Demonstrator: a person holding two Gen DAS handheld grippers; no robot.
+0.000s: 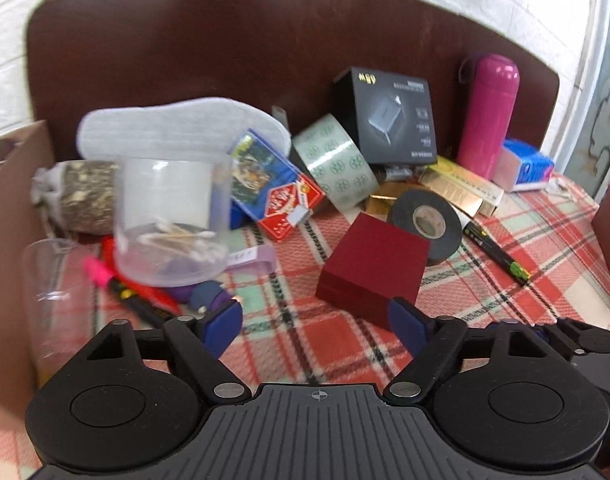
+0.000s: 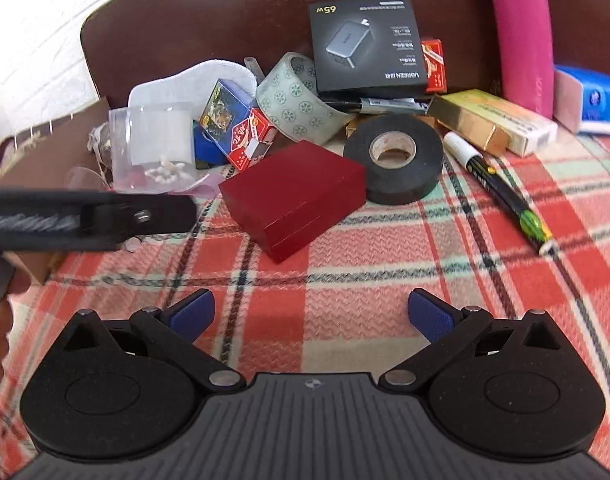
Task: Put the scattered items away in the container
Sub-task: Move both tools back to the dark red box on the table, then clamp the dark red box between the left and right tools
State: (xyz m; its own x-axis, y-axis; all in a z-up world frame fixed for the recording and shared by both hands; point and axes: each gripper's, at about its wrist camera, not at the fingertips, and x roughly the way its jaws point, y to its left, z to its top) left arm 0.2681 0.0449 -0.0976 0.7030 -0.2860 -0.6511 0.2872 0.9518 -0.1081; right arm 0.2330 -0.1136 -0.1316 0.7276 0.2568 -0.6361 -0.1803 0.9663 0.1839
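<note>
**Both hand-held grippers open over cluttered plaid cloth**

Nearest: left hand-held gripper (image 1: 316, 322) has its jaws apart, nothing clamped; the right blue pad (image 1: 405, 320) sits at the near corner of the dark red square box (image 1: 371, 268), contact unclear. Right hand-held gripper (image 2: 311, 312) is also spread wide, empty, over bare red-green plaid cloth (image 2: 345, 280) covering the counter.

Mid: the red box lies on the cloth, just beside the black roll of electrical tape (image 2: 393, 158), which lies flat behind it. A black marker pen with green band (image 2: 501, 192) lies to the right, apart from the tape.

Left side: clear plastic tub holding cotton swabs (image 1: 169, 220), tipped, with a pink highlighter (image 1: 101, 274) and an empty clear plastic cup (image 1: 53, 292) near it. A brown cardboard wall (image 1: 9, 240) stands at the left edge; whether this is the container I cannot tell.

Further back: blue-and-red playing card box (image 1: 273, 184), patterned pale green tape roll (image 1: 337, 162), black charger box (image 2: 367, 46) leaning on the dark brown backboard (image 1: 225, 48), gold-and-white long carton (image 2: 493, 120), white fabric insole (image 1: 177, 128).

Far right: pink cylindrical flask (image 1: 487, 114) upright, blue tissue pack (image 1: 525, 164) just beside it.
</note>
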